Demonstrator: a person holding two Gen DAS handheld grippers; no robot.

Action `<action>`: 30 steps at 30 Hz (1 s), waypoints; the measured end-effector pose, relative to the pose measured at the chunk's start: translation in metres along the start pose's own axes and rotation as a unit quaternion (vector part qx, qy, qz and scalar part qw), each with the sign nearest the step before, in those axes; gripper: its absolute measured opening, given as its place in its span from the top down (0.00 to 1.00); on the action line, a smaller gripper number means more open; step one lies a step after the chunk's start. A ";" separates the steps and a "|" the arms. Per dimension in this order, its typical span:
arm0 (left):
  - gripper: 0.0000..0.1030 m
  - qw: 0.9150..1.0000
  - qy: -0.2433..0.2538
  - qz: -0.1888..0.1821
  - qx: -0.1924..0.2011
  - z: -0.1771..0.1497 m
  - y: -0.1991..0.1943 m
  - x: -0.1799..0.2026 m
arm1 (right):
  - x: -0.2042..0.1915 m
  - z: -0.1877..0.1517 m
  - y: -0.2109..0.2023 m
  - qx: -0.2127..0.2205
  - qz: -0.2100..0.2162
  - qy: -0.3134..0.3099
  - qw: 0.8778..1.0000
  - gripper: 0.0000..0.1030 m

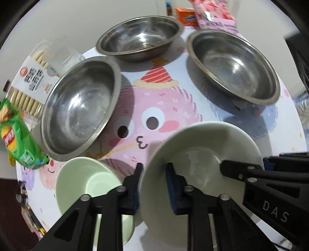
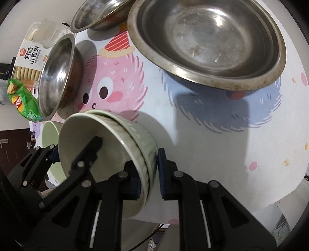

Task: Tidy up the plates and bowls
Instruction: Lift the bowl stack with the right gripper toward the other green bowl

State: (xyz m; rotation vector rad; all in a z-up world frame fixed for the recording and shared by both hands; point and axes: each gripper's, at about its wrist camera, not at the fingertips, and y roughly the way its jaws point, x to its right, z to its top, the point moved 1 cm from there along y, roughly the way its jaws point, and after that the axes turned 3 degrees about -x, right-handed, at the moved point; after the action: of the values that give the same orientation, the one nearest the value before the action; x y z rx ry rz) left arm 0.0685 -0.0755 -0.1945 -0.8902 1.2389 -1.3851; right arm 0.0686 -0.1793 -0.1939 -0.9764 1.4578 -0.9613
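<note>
Home table (image 1: 193, 92): snacks (image 1: 17, 139), steel bowls (image 1: 79, 108)

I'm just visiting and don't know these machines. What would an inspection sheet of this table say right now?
Surface: round table under a cartoon-monster cover.
Job's things: three steel bowls standing apart; a pale green bowl on the cover; stacked ceramic bowls, tilted.
Clutter: biscuit tub, green chip bag, orange box, pink packet at the table's edge.
Grippers: left gripper and right gripper each straddle the stacked bowls' rim, on opposite sides; grip cannot be judged.
Cables: a thin dark cord below the table edge.
Surroundings: dark wood furniture; pale wall.
</note>
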 end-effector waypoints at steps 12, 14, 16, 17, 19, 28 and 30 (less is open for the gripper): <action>0.80 1.000 -0.019 -0.011 0.011 -0.005 -0.004 -0.004 | -0.002 0.003 -0.003 -0.004 -0.005 -0.010 1.000 0.84; 0.80 1.000 -0.020 -0.008 0.017 -0.006 -0.008 -0.002 | -0.004 0.003 -0.006 0.000 -0.006 -0.015 1.000 0.84; 0.80 1.000 -0.024 -0.008 0.018 -0.007 -0.012 -0.001 | -0.004 0.004 -0.008 0.001 -0.006 -0.016 1.000 0.84; 0.80 0.999 -0.025 -0.008 0.020 -0.008 -0.015 -0.001 | -0.005 0.004 -0.010 0.003 -0.006 -0.017 1.000 0.84; 0.80 0.999 -0.029 -0.006 0.025 -0.009 -0.020 -0.001 | -0.008 0.004 -0.013 0.006 -0.008 -0.022 1.000 0.84; 0.81 0.998 -0.044 0.000 0.042 -0.008 -0.046 -0.007 | -0.020 0.006 -0.032 0.019 -0.006 -0.039 0.999 0.84; 0.81 0.998 -0.050 -0.001 0.049 -0.008 -0.052 -0.009 | -0.021 0.008 -0.038 0.025 -0.004 -0.045 0.999 0.84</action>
State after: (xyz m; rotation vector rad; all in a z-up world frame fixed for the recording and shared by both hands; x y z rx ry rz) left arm 0.0521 -0.0683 -0.1444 -0.8814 1.0864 -1.3743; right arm 0.0805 -0.1724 -0.1520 -0.9768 1.3497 -0.9446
